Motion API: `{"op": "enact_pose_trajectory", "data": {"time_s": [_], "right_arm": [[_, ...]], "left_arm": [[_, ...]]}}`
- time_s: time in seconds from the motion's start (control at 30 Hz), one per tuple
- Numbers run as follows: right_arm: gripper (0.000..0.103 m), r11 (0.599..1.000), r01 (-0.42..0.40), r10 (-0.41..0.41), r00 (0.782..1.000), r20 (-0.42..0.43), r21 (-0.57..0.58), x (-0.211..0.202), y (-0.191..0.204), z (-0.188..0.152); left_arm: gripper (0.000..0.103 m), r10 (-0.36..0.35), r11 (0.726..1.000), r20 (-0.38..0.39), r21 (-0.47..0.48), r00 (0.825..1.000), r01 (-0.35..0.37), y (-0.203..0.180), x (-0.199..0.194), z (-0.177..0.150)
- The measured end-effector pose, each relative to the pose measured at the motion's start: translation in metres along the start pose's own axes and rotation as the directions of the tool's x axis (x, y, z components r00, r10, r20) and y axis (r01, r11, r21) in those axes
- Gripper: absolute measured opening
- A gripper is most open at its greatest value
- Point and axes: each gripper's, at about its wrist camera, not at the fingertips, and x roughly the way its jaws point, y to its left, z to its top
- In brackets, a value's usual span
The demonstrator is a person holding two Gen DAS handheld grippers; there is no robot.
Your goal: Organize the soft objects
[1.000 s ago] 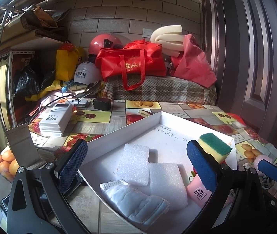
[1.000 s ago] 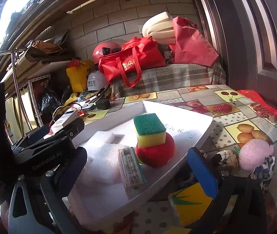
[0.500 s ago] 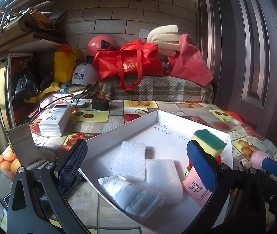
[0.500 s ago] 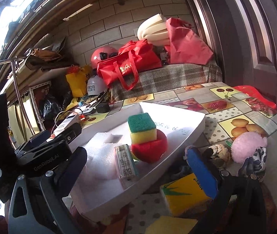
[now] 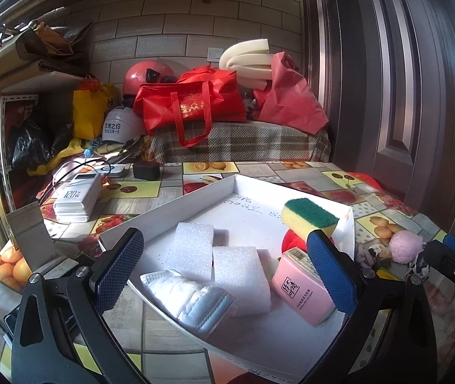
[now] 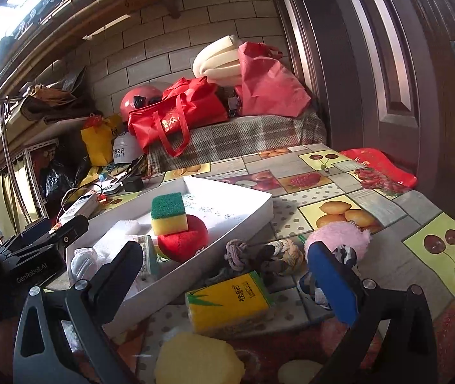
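A white tray [image 5: 195,203] on the fruit-print table holds two white foam pads [image 5: 192,249], a white face mask [image 5: 192,297], a pink tissue pack [image 5: 301,288] and a green-and-yellow sponge [image 5: 309,217] resting on a red ball [image 6: 182,240]. My left gripper [image 5: 224,275] hovers open over the tray's near end, empty. My right gripper [image 6: 224,280] is open and empty above a yellow tissue pack [image 6: 227,304]. Beside the tray lie a knotted rope toy [image 6: 262,254], a pink fluffy ball [image 6: 339,236] and a yellow sponge [image 6: 195,361].
A white power bank [image 5: 77,196], cables and a black charger [image 5: 146,170] sit on the table's far left. Red bags [image 5: 192,102], helmets and rolled foam pile on a plaid-covered bench behind. A dark door [image 6: 403,64] stands to the right.
Both grippers have pulled back toward me and risen a little. The yellow tissue pack and the yellow sponge have come into the right wrist view. Nothing was taken hold of.
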Motion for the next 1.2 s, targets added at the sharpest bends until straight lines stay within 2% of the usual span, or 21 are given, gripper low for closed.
{"op": "enact_pose_trajectory", "data": {"time_s": [0.23,0.43,0.7,0.87,1.0,1.2], "right_arm": [[0.103,0.985,0.16,-0.159,0.987,-0.028,0.061,-0.013,-0.054,0.001],[0.103,0.96,0.25,-0.241,0.967,-0.084,0.127,-0.018,-0.089,0.001],[0.103,0.944,0.301,-0.271,0.94,-0.205,0.135,-0.009,-0.105,-0.005],[0.103,0.935,0.325,-0.276,0.919,-0.281,0.144,-0.001,-0.111,-0.01],[0.103,0.936,0.321,-0.272,0.92,-0.282,0.145,-0.002,-0.112,-0.011],[0.103,0.938,0.321,-0.273,0.917,-0.29,0.132,-0.001,-0.109,-0.011]], "left_arm": [[0.103,-0.09,0.995,-0.033,0.029,0.995,0.091,-0.025,-0.008,-0.005],[0.103,-0.187,0.98,-0.083,0.045,0.979,0.192,-0.048,-0.014,-0.011],[0.103,-0.307,0.947,-0.163,0.049,0.938,0.318,-0.07,-0.017,-0.017],[0.103,-0.311,0.942,-0.172,0.075,0.935,0.327,-0.077,-0.019,-0.018],[0.103,-0.311,0.941,-0.186,0.081,0.932,0.33,-0.079,-0.018,-0.019],[0.103,-0.347,0.917,-0.233,0.119,0.909,0.38,-0.092,-0.015,-0.022]]}}
